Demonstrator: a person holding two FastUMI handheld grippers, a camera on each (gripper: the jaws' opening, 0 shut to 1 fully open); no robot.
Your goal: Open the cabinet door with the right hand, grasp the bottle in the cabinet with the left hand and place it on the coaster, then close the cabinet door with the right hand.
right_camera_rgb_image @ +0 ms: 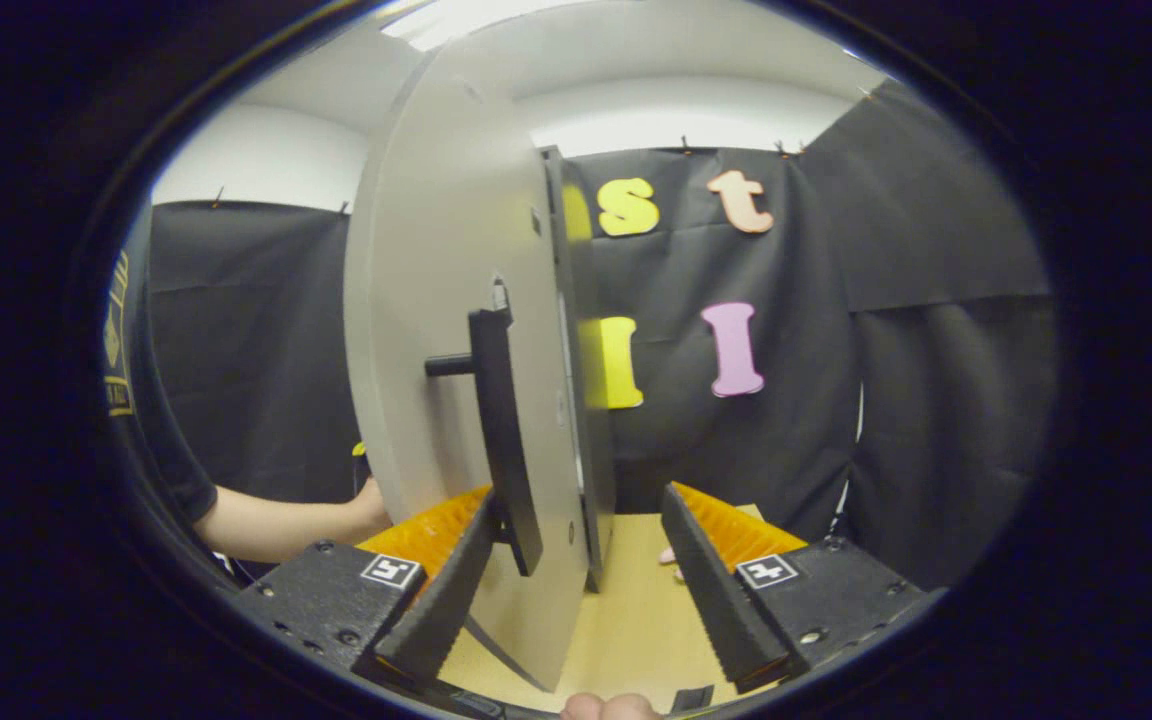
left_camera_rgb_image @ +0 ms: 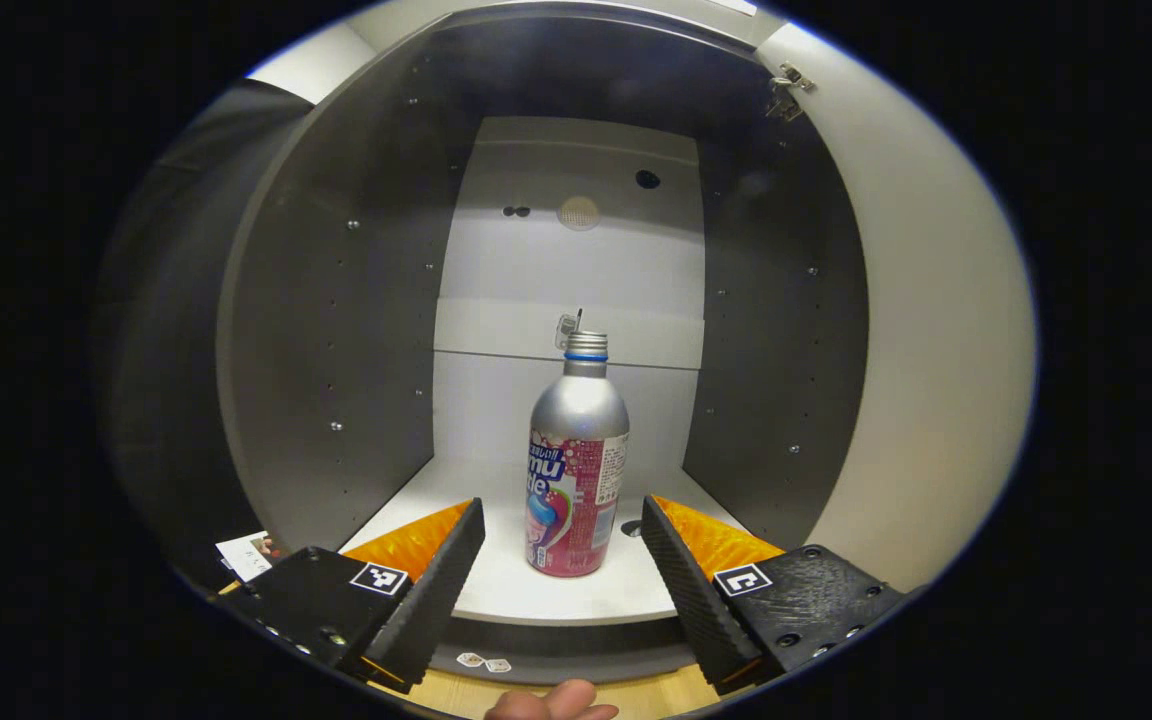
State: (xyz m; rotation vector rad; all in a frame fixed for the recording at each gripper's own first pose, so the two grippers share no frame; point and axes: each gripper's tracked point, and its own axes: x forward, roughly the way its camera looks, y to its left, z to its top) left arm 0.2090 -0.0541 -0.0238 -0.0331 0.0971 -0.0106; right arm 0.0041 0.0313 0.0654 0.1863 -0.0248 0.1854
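Observation:
In the left gripper view a silver bottle with a pink label stands upright on the white shelf of the open cabinet. My left gripper is open just in front of the shelf, its fingers standing on either side of the bottle's base and apart from it. In the right gripper view the grey cabinet door stands open, seen almost edge-on. Its black bar handle and the door's edge lie between the fingers of my right gripper, which is open.
The cabinet's dark side walls close in left and right of the bottle. The opened door stands at the right in the left gripper view. A light wooden tabletop lies under the door. A person's forearm reaches in behind it.

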